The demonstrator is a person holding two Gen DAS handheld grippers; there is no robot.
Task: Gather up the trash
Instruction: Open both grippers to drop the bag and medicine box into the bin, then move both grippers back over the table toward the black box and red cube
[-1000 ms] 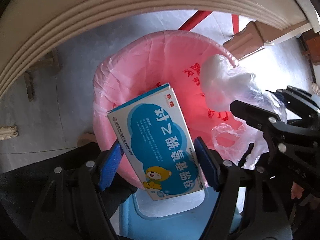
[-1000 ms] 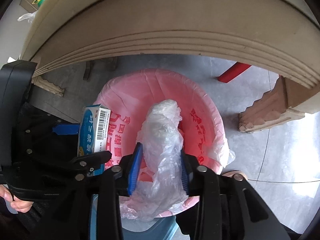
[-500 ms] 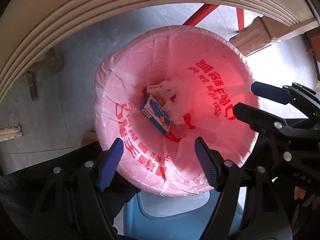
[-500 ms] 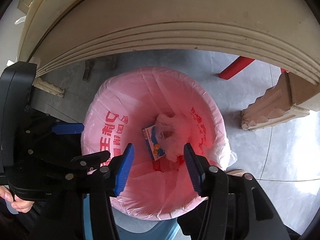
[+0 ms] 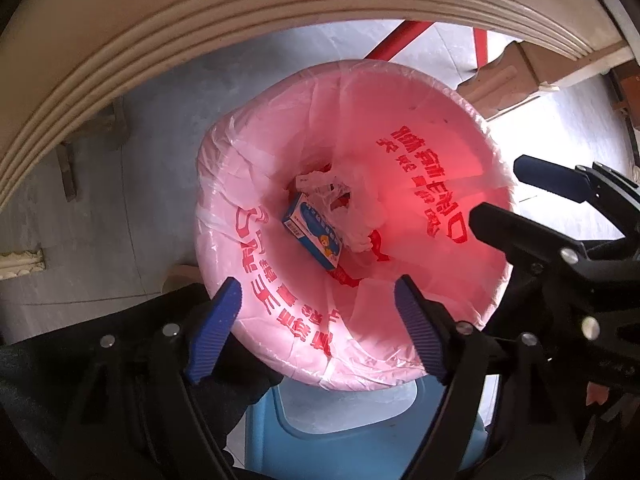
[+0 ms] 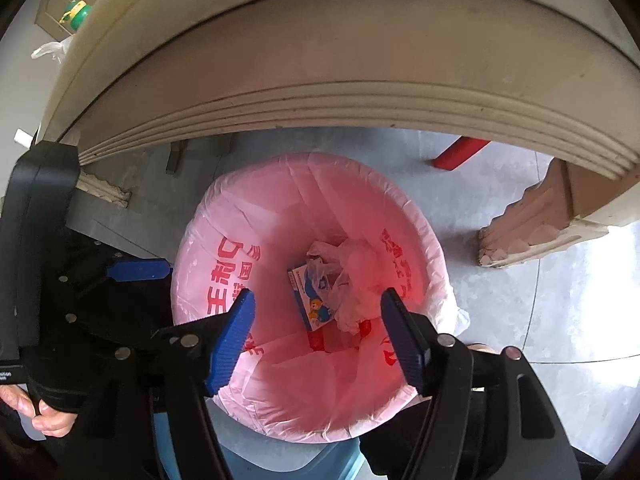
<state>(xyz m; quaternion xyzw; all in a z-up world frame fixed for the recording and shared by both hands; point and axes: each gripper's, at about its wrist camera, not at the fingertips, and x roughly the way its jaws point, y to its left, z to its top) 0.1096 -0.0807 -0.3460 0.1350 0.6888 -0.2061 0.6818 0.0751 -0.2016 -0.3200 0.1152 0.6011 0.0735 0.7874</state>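
Both tongs empty over the bin

The left gripper (image 5: 316, 328) and right gripper (image 6: 316, 340) hang released, jaws just widened with nothing between; the blue box (image 5: 314, 236) and crumpled plastic bag (image 5: 352, 208) lie together inside the pink-lined bin (image 5: 440, 152).

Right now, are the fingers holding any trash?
No. Both the left gripper and right gripper are open and empty. The blue box and crumpled plastic bag lie inside the pink-lined bin.

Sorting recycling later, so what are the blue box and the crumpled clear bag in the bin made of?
The blue box looks like glossy printed cardboard: crisp folded edges, barcode. The crumpled bag seems thin translucent plastic film, wrinkled and see-through. The pink liner looks like similar film.
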